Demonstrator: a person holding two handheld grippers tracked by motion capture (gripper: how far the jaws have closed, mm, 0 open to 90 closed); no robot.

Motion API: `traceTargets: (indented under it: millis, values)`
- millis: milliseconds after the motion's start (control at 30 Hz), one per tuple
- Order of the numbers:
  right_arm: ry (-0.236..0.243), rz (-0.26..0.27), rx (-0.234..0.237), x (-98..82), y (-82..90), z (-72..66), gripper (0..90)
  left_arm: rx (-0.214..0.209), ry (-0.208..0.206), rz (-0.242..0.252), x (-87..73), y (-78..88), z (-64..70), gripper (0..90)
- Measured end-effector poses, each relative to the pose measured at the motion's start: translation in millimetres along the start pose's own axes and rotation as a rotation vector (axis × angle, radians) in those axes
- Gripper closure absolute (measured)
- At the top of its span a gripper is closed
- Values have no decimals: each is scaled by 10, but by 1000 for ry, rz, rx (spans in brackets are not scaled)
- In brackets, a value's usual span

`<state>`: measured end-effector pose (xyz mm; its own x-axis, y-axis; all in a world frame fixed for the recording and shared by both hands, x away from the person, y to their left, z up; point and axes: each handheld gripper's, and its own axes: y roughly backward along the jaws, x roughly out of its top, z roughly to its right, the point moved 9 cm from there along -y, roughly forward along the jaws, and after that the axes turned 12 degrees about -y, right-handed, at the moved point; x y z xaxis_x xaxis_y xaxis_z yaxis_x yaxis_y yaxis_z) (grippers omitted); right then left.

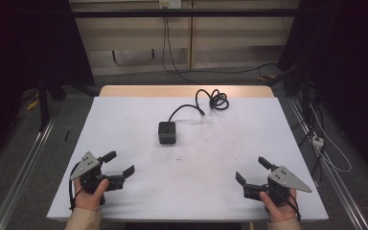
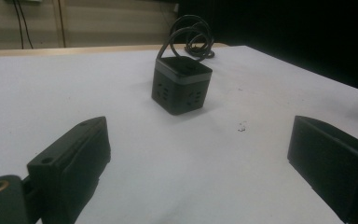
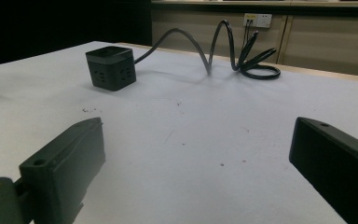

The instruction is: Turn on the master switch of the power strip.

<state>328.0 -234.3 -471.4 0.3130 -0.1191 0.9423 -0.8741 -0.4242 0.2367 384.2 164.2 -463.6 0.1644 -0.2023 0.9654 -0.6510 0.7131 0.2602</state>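
The small black plastic socket cube [image 1: 167, 132] sits mid-table, far from both claws. The left gripper [image 1: 122, 164] is wide open, holding nothing. The cube looks hard and light; pinch its flat sides. The right gripper [image 1: 252, 170] is wide open too.

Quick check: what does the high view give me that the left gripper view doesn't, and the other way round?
High view alone: both hands, the right hand-held gripper open, and the floor around the table. Left gripper view alone: the socket holes on the power cube's sides, seen between the open left hand-held gripper jaws. Both: cube, its coiled cable, white tabletop.
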Motion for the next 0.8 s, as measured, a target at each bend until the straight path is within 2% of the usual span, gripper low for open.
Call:
traceTargets:
  millis: [233,333,800]
  values:
    - [-4,4,0,12,-1,9,29,-4,-6,-2,44,-82,7,57]
    - [-5,3,1,13,-4,10,29,-6,3,0,73,-126,13,57]
    - [-13,8,-3,20,9,44,28,-22,-8,-14,202,-392,32,57]
